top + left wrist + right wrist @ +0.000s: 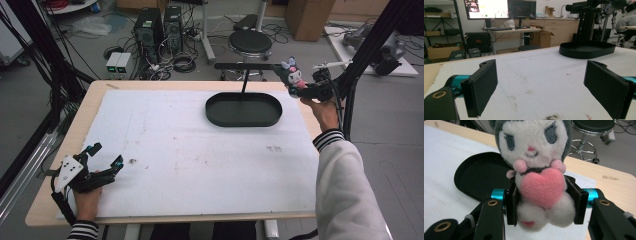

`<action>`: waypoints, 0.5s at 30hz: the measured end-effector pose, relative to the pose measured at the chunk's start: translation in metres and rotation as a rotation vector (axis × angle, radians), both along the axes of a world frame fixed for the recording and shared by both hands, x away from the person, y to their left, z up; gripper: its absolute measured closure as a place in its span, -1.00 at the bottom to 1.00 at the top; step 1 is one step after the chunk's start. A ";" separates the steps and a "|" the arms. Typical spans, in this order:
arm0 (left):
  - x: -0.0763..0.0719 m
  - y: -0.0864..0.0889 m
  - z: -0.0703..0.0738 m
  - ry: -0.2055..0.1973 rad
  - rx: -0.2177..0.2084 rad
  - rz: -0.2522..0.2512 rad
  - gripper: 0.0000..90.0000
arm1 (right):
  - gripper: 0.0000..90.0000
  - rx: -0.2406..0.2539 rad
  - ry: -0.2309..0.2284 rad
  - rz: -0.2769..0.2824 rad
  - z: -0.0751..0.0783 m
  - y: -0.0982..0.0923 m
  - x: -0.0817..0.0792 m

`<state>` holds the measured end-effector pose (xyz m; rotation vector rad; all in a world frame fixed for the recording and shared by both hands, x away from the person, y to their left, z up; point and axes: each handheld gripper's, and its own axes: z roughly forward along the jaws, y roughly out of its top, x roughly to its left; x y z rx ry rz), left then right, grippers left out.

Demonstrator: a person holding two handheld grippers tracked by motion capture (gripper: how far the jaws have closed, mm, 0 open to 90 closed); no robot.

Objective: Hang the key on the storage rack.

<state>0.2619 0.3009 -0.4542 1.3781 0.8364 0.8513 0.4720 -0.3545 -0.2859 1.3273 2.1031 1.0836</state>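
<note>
- Right gripper view: right tool (544,202) pinches the plush doll (539,175) at its sides, pink heart facing us, held above the desk's far right edge.
- Black oval tray (243,110) sits just left of it.
- Left tool (102,160) rests spread wide at the desk's (200,150) near-left corner.
- Doll's ears are cut off.

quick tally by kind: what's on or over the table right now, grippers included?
Grippers: 2, the left gripper open and resting on the white mat, the right gripper shut on the toy
Plush toys: 1, the plush toy held at the far right table edge
Trays: 1, the black oval tray, nothing in it
Mats: 1
Total: 5
</note>
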 end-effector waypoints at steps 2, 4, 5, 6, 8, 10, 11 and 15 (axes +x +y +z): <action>0.000 0.000 0.000 0.000 -0.001 0.000 -0.73 | 0.15 0.001 -0.007 -0.011 0.001 0.003 0.002; 0.000 0.000 0.000 0.000 0.000 0.000 -0.73 | 0.15 0.003 -0.008 -0.016 0.000 0.005 0.004; 0.000 0.000 0.000 0.001 -0.002 0.001 -0.73 | 0.15 0.001 -0.010 -0.021 0.000 0.006 0.005; 0.000 0.000 0.000 0.001 -0.002 0.001 -0.73 | 0.15 0.004 -0.014 -0.024 0.000 0.007 0.006; 0.000 0.000 0.000 0.001 -0.002 0.000 -0.73 | 0.15 0.007 -0.016 -0.035 -0.001 0.007 0.008; 0.000 0.000 0.000 0.001 -0.002 0.001 -0.73 | 0.15 0.015 -0.022 -0.045 -0.002 0.007 0.009; 0.000 0.000 0.000 0.001 -0.002 0.000 -0.73 | 0.15 0.019 -0.020 -0.052 -0.003 0.006 0.010; 0.000 0.000 0.000 0.001 -0.003 0.000 -0.73 | 0.15 0.024 -0.031 -0.074 -0.005 0.004 0.012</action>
